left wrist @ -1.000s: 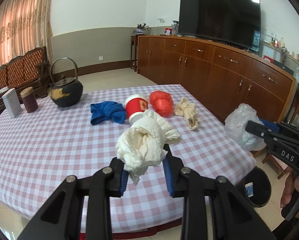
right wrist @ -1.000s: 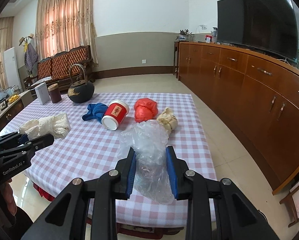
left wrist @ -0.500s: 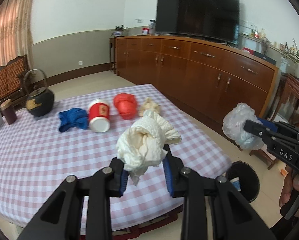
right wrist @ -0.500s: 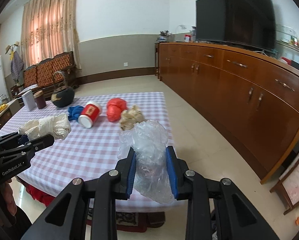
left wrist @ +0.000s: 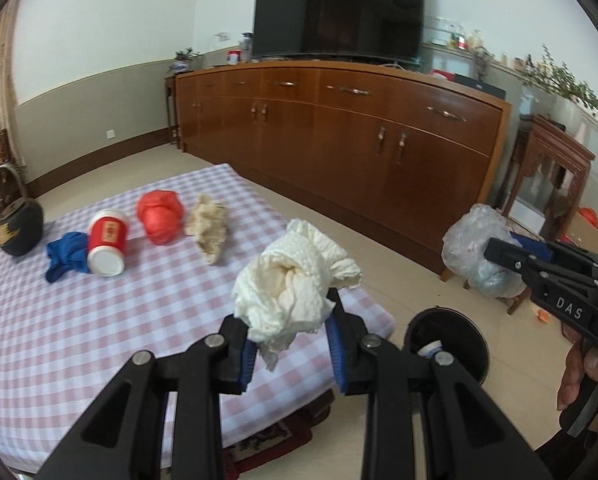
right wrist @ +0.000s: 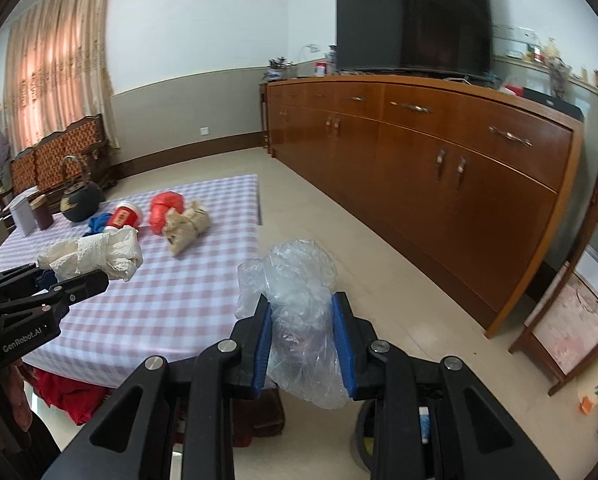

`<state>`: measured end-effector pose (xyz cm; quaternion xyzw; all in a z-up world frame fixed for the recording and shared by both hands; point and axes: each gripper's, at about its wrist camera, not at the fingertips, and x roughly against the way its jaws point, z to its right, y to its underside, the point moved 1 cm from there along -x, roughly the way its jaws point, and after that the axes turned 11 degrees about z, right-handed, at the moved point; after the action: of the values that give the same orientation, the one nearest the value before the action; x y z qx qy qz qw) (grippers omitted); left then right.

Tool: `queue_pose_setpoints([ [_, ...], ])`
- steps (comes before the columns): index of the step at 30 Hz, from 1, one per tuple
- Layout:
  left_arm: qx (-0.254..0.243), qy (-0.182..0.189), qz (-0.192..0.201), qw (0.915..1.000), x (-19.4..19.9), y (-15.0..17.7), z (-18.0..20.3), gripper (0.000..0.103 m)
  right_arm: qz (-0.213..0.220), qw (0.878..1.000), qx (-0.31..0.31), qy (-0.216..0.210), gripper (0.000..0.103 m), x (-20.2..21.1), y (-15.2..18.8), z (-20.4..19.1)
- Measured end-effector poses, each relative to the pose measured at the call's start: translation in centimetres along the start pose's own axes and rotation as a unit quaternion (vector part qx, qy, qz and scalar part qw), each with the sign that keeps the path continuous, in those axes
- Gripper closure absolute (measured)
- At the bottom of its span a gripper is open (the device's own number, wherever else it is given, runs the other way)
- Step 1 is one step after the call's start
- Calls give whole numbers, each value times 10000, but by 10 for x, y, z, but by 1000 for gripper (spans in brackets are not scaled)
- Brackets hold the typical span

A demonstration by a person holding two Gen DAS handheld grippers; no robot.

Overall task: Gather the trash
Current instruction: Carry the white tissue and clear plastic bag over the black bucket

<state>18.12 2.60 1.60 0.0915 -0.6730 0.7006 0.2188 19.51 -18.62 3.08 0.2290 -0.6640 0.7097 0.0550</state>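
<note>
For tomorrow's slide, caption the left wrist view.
Left tongs carrying crumpled tissue from checked table toward black bin.

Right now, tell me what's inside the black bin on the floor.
The bin stands on the floor past the table's corner. Inside, one small white container with blue on it shows near the rim. The left gripper, holding the paper wad, covers part of the opening; the bottom is too dark to read.

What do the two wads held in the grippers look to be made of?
White wad: likely tissue or paper towel; matte, soft creases, embossed texture. Clear wad: thin plastic film, probably a bag; see-through, glossy, sharp crinkles.
</note>
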Motion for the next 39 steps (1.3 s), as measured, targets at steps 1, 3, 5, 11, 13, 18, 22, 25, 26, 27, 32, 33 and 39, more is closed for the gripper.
queue_pose_setpoints([
  [1, -21, 37, -10, 10000, -1, 0, 4, 71, -12, 10000, -22, 29, 72, 0, 1, 3],
  [3, -69, 127, -31, 9999, -5, 0, 14, 71, -30, 9999, -83, 117, 72, 3, 5, 16],
  [5, -123, 230, -66, 9996, -10, 0, 25, 71, -43, 9997, -121, 205, 72, 6, 8, 27],
  [11, -241, 593, -227, 9977, -28, 8, 62, 71, -130, 9987, -199, 457, 72, 18, 25, 60],
  [13, -301, 756, -296, 9962, -34, 13, 78, 71, -200, 9979, -240, 567, 72, 22, 33, 74],
  [18, -457, 1147, -507, 9911, -54, 28, 116, 71, -334, 9958, -310, 799, 72, 30, 51, 105],
  [22, -602, 1450, -700, 9851, -71, 43, 147, 71, -472, 9940, -360, 916, 72, 33, 70, 128],
  [25, -690, 1619, -831, 9809, -83, 52, 165, 71, -605, 9926, -407, 976, 72, 31, 85, 143],
  [26, -715, 1661, -876, 9796, -87, 55, 170, 71, -656, 9918, -426, 1006, 72, 29, 91, 149],
  [27, -743, 1701, -933, 9782, -91, 58, 175, 71, -703, 9912, -439, 1029, 72, 27, 96, 154],
  [32, -851, 1936, -1192, 9701, -108, 75, 195, 71, -951, 9889, -443, 1052, 72, 18, 122, 173],
  [33, -882, 1978, -1260, 9681, -113, 80, 199, 71, -1002, 9885, -429, 1048, 72, 17, 127, 175],
  [39, -871, 2172, -1622, 9586, -140, 102, 213, 71, -1374, 9865, -331, 824, 72, -9, 162, 191],
])
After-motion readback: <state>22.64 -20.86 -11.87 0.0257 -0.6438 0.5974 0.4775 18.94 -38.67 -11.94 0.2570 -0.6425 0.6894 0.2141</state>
